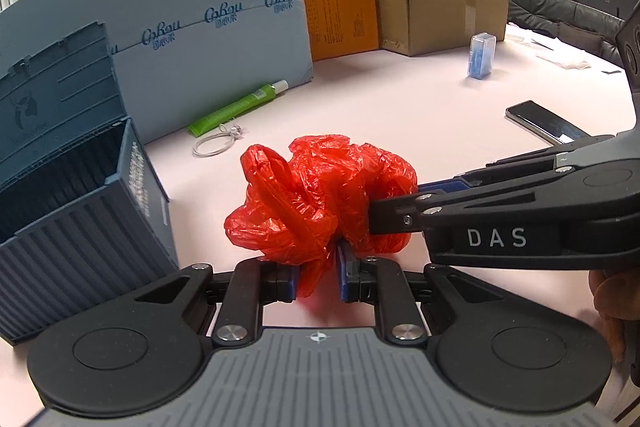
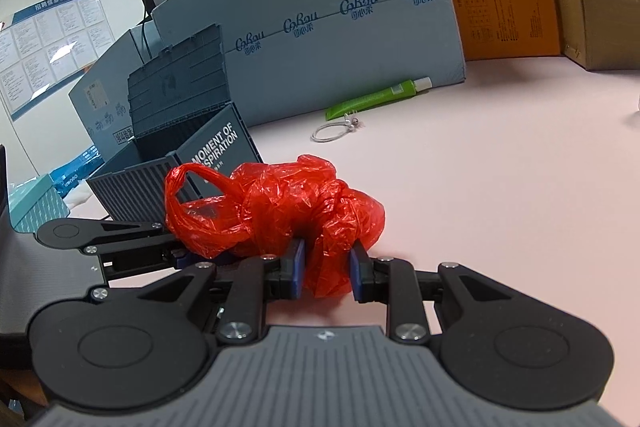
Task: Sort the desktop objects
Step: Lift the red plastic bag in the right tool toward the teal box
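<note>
Here my left gripper (image 1: pixel 318 273) and right gripper (image 2: pixel 326 273) both pinch the crumpled red plastic bag (image 1: pixel 320 199), apparently just above the table (image 1: pixel 420 115), to keep it bundled beside the open grey crate (image 1: pixel 76 195).

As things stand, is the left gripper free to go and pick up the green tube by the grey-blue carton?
Probably not yet. The left gripper is shut on the red plastic bag, as is the right gripper. The pink tabletop toward the green tube looks unobstructed, but the bag must go first.
</note>
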Tool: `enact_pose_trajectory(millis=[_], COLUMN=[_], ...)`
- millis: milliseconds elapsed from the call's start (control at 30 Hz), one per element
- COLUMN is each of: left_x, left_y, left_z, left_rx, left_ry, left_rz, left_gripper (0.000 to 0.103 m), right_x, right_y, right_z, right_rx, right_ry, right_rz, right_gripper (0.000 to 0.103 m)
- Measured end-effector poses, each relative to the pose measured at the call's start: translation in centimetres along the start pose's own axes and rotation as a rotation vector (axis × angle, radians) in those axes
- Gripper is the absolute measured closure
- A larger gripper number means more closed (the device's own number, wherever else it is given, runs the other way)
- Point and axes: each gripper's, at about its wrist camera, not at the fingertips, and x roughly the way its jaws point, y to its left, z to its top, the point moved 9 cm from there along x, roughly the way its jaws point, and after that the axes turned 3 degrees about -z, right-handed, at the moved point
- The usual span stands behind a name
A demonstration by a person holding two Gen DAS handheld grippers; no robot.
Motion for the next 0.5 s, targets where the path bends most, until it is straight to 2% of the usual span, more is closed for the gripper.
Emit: enact_pose_trajectory(millis=[500], left_x=[-1.1], left_y=[2.4], left_z=[2.7], left_rx=[-0.017], left_ry=[-0.077], left_rz=[-0.003], left_gripper=[0.088], right_x=[-0.1], right_y=[1.9], right_z=[3.0], right_rx=[0.02], right_ry=[-0.078], right_rz=[-0.041], right_gripper=[0.075])
